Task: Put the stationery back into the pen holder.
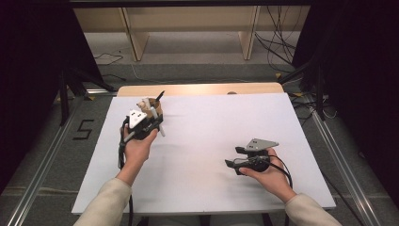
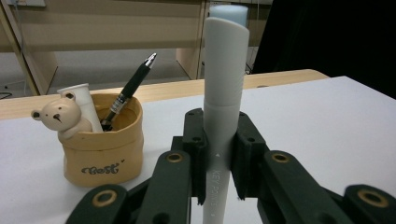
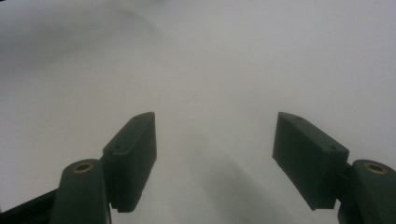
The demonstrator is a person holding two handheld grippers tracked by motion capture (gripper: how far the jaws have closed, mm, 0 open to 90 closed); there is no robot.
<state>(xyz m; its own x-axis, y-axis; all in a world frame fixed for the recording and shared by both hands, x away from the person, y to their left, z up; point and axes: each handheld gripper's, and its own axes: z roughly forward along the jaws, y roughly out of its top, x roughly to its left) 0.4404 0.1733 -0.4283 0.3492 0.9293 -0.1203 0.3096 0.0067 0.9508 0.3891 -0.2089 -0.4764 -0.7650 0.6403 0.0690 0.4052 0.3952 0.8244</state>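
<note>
My left gripper (image 2: 219,154) is shut on a white marker (image 2: 226,93) that stands upright between its jaws, its cap end pointing up. Just left of it sits a tan pen holder (image 2: 103,144) with a small bear figure (image 2: 60,116) on its rim, a black pen (image 2: 128,91) and a white marker (image 2: 86,105) inside. In the high view the left gripper (image 1: 143,123) is right beside the holder (image 1: 153,109) at the far left of the white board (image 1: 207,155). My right gripper (image 3: 217,154) is open above bare white surface; it shows in the high view (image 1: 234,157) at the near right.
The white board covers a wooden table (image 1: 197,88). Wooden shelving (image 1: 188,28) and loose cables (image 1: 277,42) lie beyond the far edge. Metal rails (image 1: 42,165) run along both sides on the floor.
</note>
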